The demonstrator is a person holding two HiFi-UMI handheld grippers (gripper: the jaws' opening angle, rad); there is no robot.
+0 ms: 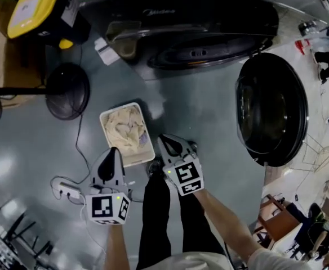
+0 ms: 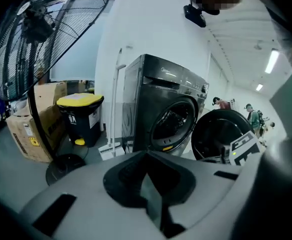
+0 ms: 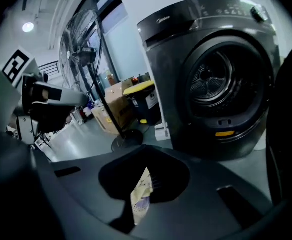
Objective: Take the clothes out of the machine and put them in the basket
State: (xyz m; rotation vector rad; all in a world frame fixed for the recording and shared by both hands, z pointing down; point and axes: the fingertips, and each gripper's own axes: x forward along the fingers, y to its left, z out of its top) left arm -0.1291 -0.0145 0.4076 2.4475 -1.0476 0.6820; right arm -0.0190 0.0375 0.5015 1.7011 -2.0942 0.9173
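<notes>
The dark front-loading machine (image 1: 181,21) stands at the top of the head view, its round door (image 1: 271,108) swung open to the right. The drum (image 3: 213,84) looks dark and I see no clothes in it. On the floor in front sits a white basket (image 1: 105,120) filled with cream and pale purple clothes (image 1: 125,131). My left gripper (image 1: 109,165) hovers just below the basket's near edge, jaws shut and empty (image 2: 148,181). By the basket's right corner, my right gripper (image 1: 170,145) is shut too. A sliver of the clothes shows through its slit (image 3: 143,176).
A standing fan (image 1: 67,90) is left of the basket, its cord running to a power strip (image 1: 66,191). A yellow-lidded bin (image 1: 35,7) and cardboard boxes (image 2: 33,129) stand further left. The person's legs (image 1: 164,218) are below the grippers.
</notes>
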